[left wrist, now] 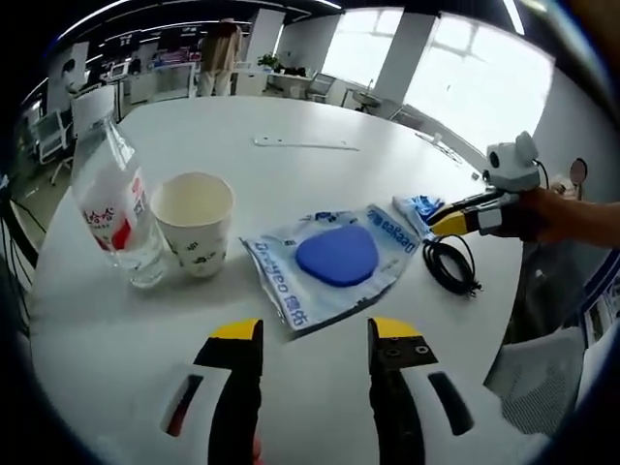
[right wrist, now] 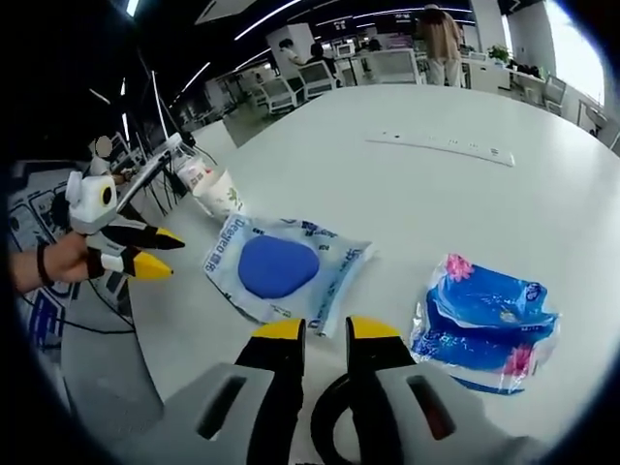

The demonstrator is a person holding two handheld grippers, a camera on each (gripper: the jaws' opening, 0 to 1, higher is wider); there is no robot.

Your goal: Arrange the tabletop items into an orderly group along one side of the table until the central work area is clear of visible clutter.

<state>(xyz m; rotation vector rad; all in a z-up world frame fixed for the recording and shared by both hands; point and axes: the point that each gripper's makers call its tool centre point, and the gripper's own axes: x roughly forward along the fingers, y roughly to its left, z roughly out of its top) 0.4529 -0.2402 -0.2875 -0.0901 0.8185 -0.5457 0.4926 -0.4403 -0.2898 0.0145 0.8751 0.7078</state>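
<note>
In the left gripper view a clear water bottle [left wrist: 116, 208] and a paper cup [left wrist: 194, 223] stand side by side at the left. A clear bag holding a blue pad [left wrist: 334, 260] lies mid-table, with a small blue packet [left wrist: 417, 208] and a coiled black cable [left wrist: 450, 263] to its right. My left gripper [left wrist: 315, 334] is open just short of the bag, holding nothing. My right gripper [left wrist: 448, 221] comes in from the right above the cable. In the right gripper view the right gripper [right wrist: 326, 331] has its jaws a narrow gap apart over the cable [right wrist: 325, 417], between the bag [right wrist: 276, 266] and the blue packet [right wrist: 484, 320].
A thin white strip [left wrist: 305, 144] lies far across the round white table [left wrist: 126, 368]. The left gripper [right wrist: 163, 254] hovers at the table's edge beside the cup [right wrist: 225, 194] and bottle [right wrist: 189, 165]. Office chairs, desks and a standing person [right wrist: 441, 34] are beyond the table.
</note>
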